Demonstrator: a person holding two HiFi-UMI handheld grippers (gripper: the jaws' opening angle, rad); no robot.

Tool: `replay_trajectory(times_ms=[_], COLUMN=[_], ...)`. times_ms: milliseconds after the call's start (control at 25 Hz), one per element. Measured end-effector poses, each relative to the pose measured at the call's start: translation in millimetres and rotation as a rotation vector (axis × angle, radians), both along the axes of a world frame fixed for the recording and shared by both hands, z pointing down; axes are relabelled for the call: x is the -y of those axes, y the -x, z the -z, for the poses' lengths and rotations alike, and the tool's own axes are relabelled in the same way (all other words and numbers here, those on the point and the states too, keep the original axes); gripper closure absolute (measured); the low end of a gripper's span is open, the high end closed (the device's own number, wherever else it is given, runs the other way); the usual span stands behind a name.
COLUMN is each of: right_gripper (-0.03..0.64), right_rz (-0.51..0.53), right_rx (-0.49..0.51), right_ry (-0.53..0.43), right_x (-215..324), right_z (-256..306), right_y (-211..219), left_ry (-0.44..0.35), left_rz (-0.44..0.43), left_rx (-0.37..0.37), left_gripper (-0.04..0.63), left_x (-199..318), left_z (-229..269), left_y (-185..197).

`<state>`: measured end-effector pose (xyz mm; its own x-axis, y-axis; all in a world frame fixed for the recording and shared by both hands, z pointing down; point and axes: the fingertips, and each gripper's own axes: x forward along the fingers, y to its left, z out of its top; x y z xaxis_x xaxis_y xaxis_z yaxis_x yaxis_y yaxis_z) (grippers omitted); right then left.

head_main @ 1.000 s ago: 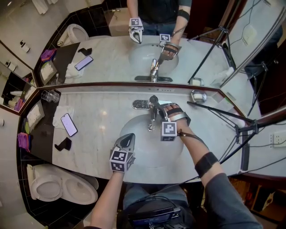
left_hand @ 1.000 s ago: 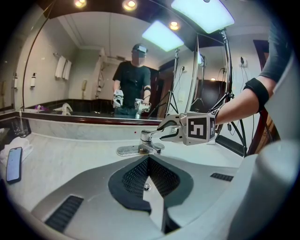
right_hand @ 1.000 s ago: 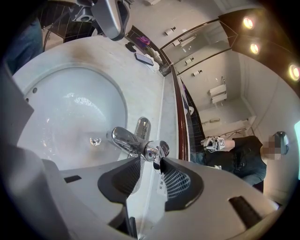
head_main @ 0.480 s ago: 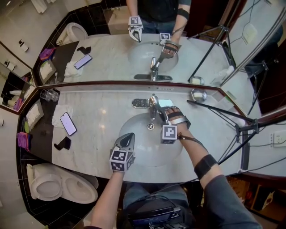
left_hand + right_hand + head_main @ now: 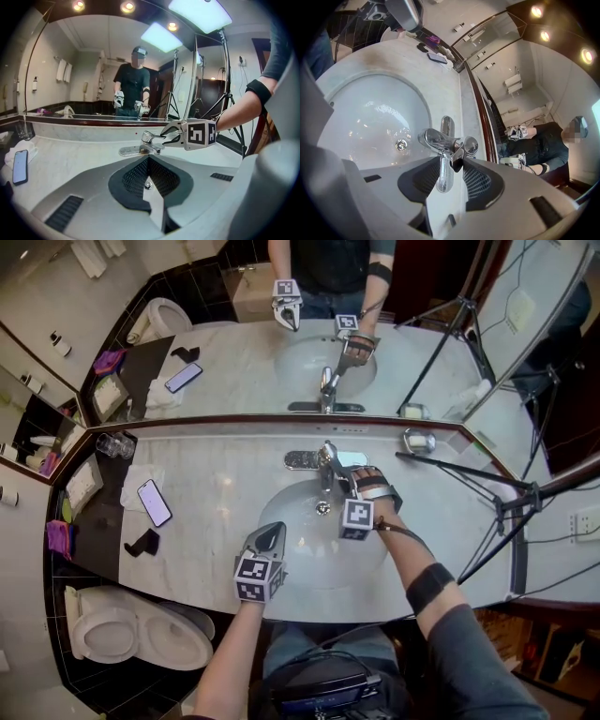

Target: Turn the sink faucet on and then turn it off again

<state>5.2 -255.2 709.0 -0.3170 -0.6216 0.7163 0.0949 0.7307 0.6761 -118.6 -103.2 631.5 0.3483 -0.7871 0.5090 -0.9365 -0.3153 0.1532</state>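
A chrome faucet (image 5: 327,463) stands behind the white sink basin (image 5: 298,514); I see no water running. My right gripper (image 5: 340,475) reaches it from the right, its jaws shut on the faucet's lever (image 5: 443,176). The right gripper view shows the lever lying between the two dark pads, above the drain (image 5: 401,145). In the left gripper view the right gripper (image 5: 165,136) grips the lever end beside the faucet (image 5: 143,143). My left gripper (image 5: 269,537) hovers over the basin's front rim, jaws slightly apart and holding nothing.
On the marble counter at left lie a phone (image 5: 155,502) on a white cloth, a small black object (image 5: 141,542) and glass tumblers (image 5: 117,444). A metal dish (image 5: 417,440) sits at the back right. Tripod legs (image 5: 487,512) cross the right side. A toilet (image 5: 131,634) stands lower left.
The right gripper has rolled slightly while staying on the faucet lever. The left gripper has kept its place. The head view has shifted a little.
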Motion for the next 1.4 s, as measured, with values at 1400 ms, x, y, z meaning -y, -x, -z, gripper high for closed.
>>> replay_trajectory(times_ms=[1400], right_gripper=[0.600], right_rz=[-0.772], right_rx=[1.002], right_ry=[0.289], right_x=[-139], right_z=[119], right_y=[-138], left_ry=[-0.125], left_rz=[-0.054], left_rx=[0.019], left_gripper=[0.607], left_x=[-31], left_z=[71], left_y=[7])
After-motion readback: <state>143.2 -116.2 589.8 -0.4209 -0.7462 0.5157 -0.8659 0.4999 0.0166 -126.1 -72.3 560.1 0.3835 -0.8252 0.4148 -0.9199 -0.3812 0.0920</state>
